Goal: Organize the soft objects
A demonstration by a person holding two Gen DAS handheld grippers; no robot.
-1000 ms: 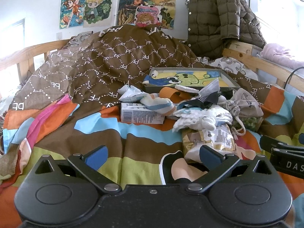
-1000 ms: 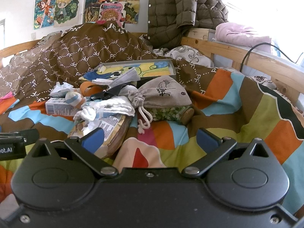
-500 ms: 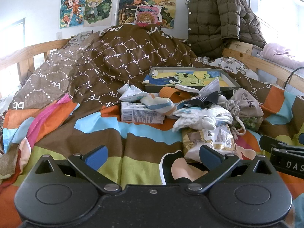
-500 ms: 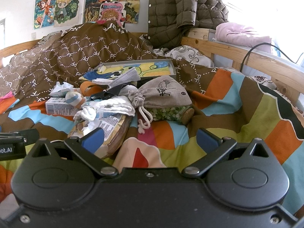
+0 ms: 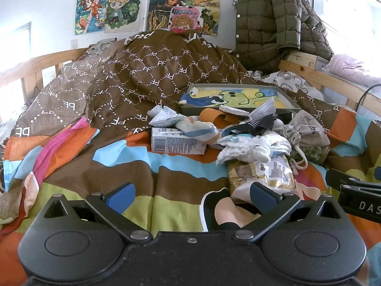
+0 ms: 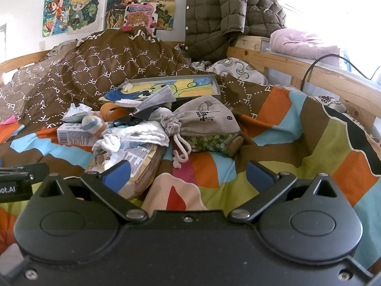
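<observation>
A pile of small things lies on the striped bedspread. In it are white knit socks, a rolled white-and-blue sock, a grey drawstring pouch, a dark cloth and an orange strap. The socks and pouch also show in the right wrist view. My left gripper is open and empty, short of the pile. My right gripper is open and empty, to the right of the left one.
A white carton, a gold snack bag and a cork-stoppered jar lie in the pile. A flat tray with a cartoon picture sits behind it. A brown quilt, a padded jacket and wooden bed rails surround it.
</observation>
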